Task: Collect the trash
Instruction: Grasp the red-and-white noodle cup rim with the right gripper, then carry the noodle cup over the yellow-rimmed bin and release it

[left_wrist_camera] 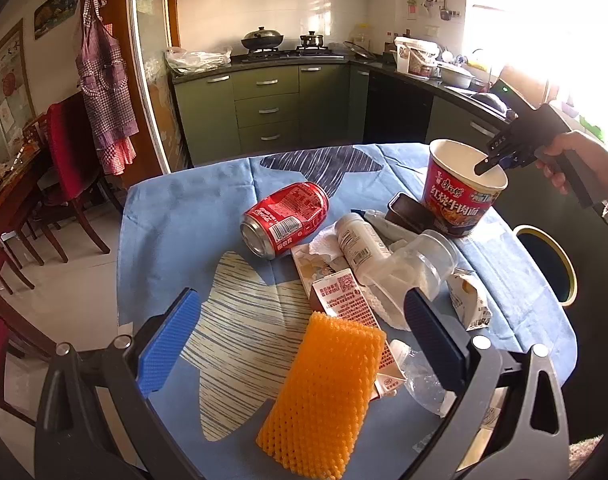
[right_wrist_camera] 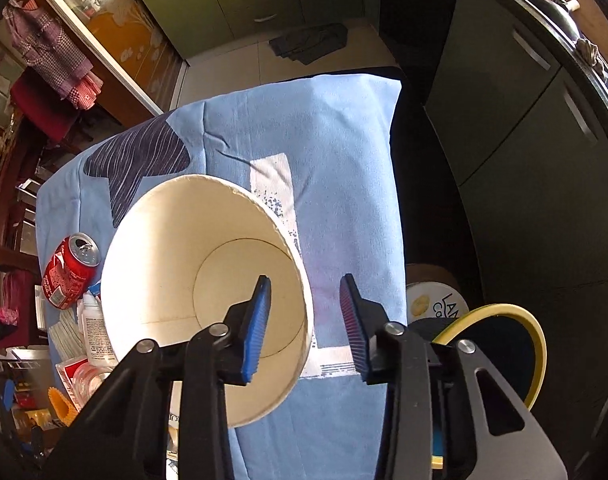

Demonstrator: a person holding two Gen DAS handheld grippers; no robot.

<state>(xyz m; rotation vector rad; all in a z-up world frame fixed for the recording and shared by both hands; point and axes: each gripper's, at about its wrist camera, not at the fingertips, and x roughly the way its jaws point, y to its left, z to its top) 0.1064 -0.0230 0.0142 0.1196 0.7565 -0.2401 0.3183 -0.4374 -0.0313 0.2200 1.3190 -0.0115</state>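
My left gripper (left_wrist_camera: 302,294) hangs open above a pile of trash on the blue tablecloth (left_wrist_camera: 176,220): an orange foam net (left_wrist_camera: 324,396), a brown drink carton (left_wrist_camera: 344,300), a clear plastic jar (left_wrist_camera: 420,260), a white bottle (left_wrist_camera: 360,244), crumpled tissue (left_wrist_camera: 324,246) and a red cola can (left_wrist_camera: 286,218) on its side. A red instant-noodle cup (left_wrist_camera: 456,200) stands upright at the far right. My right gripper (right_wrist_camera: 305,278) points down at the noodle cup (right_wrist_camera: 164,260), one finger inside the empty cup and one outside. Its pads stand apart from the wall.
A black bin with a yellow rim (left_wrist_camera: 564,252) sits beside the table's right edge; its rim (right_wrist_camera: 538,344) also shows under my right gripper. A dark box (left_wrist_camera: 408,212) leans against the cup. Green kitchen cabinets lie behind, with wooden chairs at the left.
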